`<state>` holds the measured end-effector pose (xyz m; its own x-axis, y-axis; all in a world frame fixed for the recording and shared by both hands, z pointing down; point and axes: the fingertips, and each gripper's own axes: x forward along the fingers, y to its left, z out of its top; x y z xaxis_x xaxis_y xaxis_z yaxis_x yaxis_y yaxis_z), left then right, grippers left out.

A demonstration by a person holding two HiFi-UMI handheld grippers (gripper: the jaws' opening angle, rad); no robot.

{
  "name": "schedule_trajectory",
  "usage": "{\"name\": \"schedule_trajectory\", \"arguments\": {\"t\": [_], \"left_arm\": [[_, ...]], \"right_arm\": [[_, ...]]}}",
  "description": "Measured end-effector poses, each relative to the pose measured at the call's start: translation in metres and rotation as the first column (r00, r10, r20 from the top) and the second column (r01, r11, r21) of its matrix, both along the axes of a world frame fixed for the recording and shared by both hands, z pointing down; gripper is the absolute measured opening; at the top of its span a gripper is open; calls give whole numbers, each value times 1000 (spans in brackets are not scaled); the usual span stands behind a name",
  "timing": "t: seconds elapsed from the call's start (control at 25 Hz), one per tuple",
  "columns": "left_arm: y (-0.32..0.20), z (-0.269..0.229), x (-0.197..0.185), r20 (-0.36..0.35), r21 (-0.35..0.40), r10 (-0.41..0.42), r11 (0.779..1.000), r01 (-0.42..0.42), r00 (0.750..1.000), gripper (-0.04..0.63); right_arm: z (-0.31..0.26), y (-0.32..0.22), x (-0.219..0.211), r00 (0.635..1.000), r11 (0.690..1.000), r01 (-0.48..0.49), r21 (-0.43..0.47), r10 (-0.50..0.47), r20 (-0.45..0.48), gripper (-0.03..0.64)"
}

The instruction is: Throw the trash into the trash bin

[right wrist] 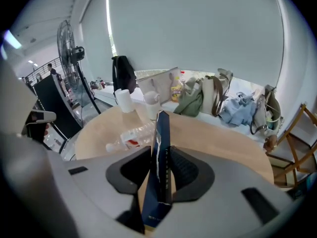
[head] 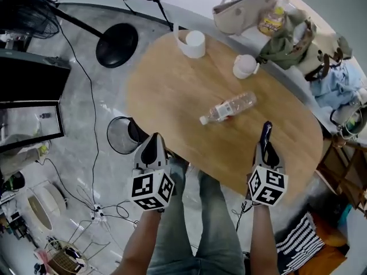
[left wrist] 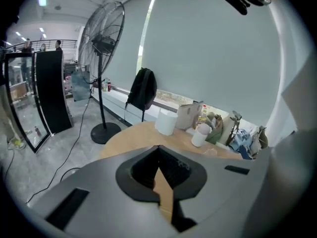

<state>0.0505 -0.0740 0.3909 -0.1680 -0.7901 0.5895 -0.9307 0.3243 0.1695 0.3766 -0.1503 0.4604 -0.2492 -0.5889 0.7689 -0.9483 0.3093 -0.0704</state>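
The left tool (left wrist: 158, 148), jaws closed together, points across the wooden table (left wrist: 130, 137)

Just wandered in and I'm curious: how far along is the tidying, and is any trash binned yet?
Done: nothing I can see; no trash shows in the trash bin on the floor. In hand: the right gripper has its fingers clamped on a dark blue packet. The left gripper is empty. Left: bin the packet, then fetch the plastic bottle lying on the table.
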Motion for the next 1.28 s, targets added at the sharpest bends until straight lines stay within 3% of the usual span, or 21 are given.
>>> {"name": "schedule_trajectory", "arguments": {"t": [0.32,0.48,0.72,1.08,1.28], "left_arm": [[60,-11,-77,2,16,-167,986,167,986,9],[97,-8,-127,4,26,-271,962,270,963,9],[171,5,-201,-28,27,-453,891,454,891,9],[298,32,-297,-64,-2,-665,745,667,744,9],[350,42,-346,-55,-12,-708,705,709,704,9]], "right_arm": [[-30,2,-122,978,978,203,51,-205,36,124],[-35,10,-198,946,947,315,61,-319,62,124],[-34,53,-316,867,871,487,60,-490,91,126],[-16,146,-484,685,690,722,45,-723,90,126],[-2,187,-553,641,646,763,31,-761,101,126]]}}
